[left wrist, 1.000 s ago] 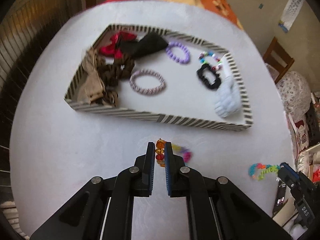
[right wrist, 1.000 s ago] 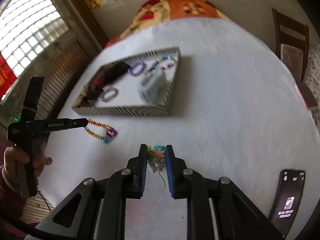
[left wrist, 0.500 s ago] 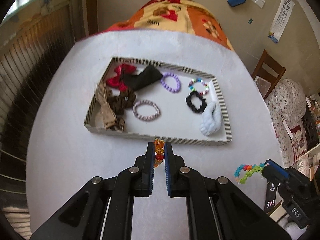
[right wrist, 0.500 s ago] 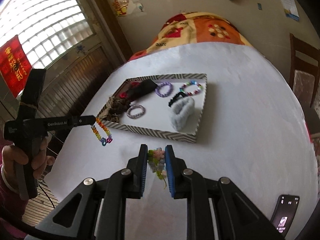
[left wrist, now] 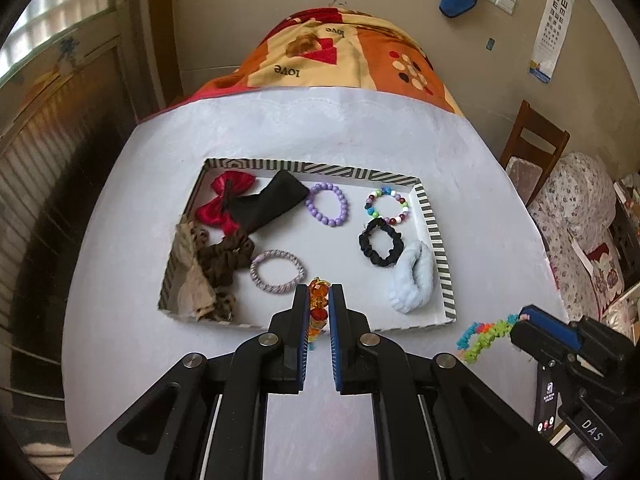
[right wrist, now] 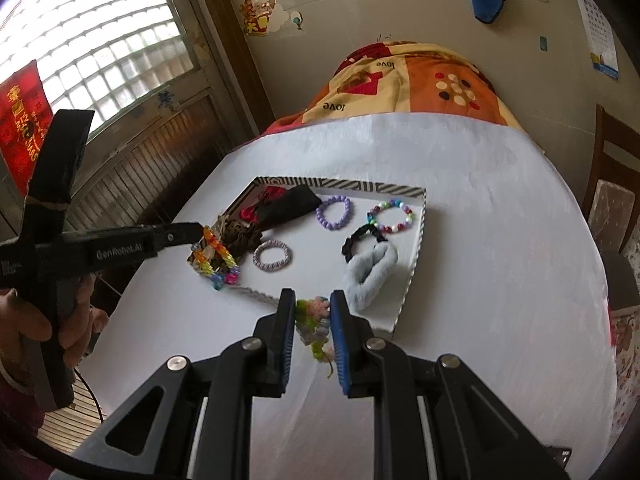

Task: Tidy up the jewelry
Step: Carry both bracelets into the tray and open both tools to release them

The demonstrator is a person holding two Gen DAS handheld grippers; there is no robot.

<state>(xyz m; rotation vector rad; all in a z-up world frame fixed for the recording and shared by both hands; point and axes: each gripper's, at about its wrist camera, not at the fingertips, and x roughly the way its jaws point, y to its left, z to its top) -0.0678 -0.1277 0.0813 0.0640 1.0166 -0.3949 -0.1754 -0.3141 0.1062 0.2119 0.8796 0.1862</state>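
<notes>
Bracelets are the cargo here: the left hand-held gripper [left wrist: 319,307] is clenched on a bracelet of orange and red faceted beads [left wrist: 318,300], which in the right wrist view proves to be a many-coloured loop dangling free below the pads. The right hand-held gripper [right wrist: 313,322] grasps a pastel bracelet of green, pink and pale blue pieces [right wrist: 314,320], its lower end hanging slack between the jaws.

Both pieces are pinched at one point on the loop, probably so the rest can hang clear and be lowered without snagging. Each is poised around the near wall of the striped tray [left wrist: 434,224] on the white table [left wrist: 120,340], the sensible approach side given that the open floor lies toward the near edge and middle.

Inside, the soft items cluster left: a red bow [left wrist: 226,200], a black pouch [left wrist: 272,200] and a brown leopard-print scrunchie [left wrist: 226,258]. The rings sit apart: a lilac braided band [left wrist: 277,271], a purple bead bracelet [left wrist: 327,205], a multicolour bead bracelet [left wrist: 388,208], a black scrunchie [left wrist: 380,242] and a pale blue fluffy scrunchie [left wrist: 414,276]. The gap between the braided band and the fluffy scrunchie looks the likeliest landing spot.
</notes>
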